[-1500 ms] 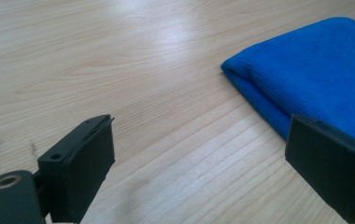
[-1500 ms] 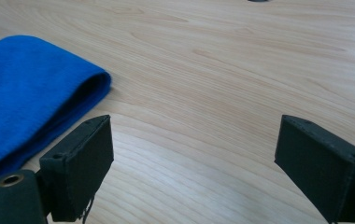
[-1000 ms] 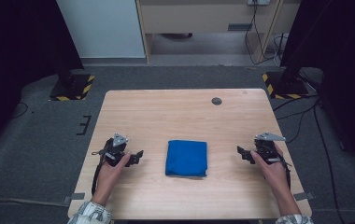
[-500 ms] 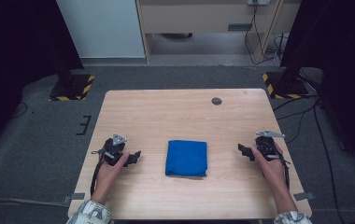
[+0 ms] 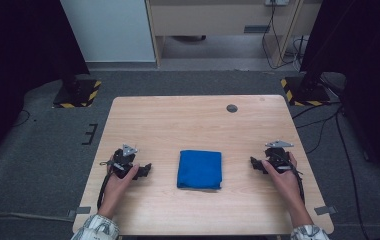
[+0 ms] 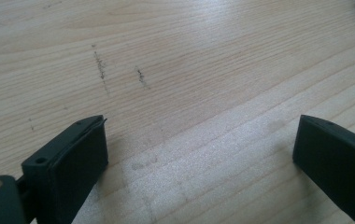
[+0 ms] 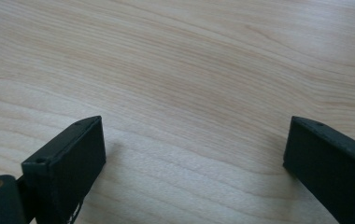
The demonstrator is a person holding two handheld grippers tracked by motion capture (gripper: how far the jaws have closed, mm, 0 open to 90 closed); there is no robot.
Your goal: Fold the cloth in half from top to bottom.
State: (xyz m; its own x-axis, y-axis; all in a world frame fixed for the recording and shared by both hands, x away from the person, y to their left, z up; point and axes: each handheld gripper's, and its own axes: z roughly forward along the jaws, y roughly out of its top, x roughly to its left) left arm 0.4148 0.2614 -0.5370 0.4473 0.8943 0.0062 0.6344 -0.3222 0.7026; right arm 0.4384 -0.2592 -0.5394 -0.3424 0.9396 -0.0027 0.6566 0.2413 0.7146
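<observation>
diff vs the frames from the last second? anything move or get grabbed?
Little changed. The left gripper has just been opening its jaws a bit wider, with nothing between them but bare table. Nothing was taken hold of or let go. The right gripper sits open in about the same spot, and the folded blue cloth lies untouched between the two hands, as before.

A folded blue cloth (image 5: 199,169) lies on the wooden table (image 5: 188,122) between left tongs (image 5: 145,170) and right tongs (image 5: 254,163).
</observation>
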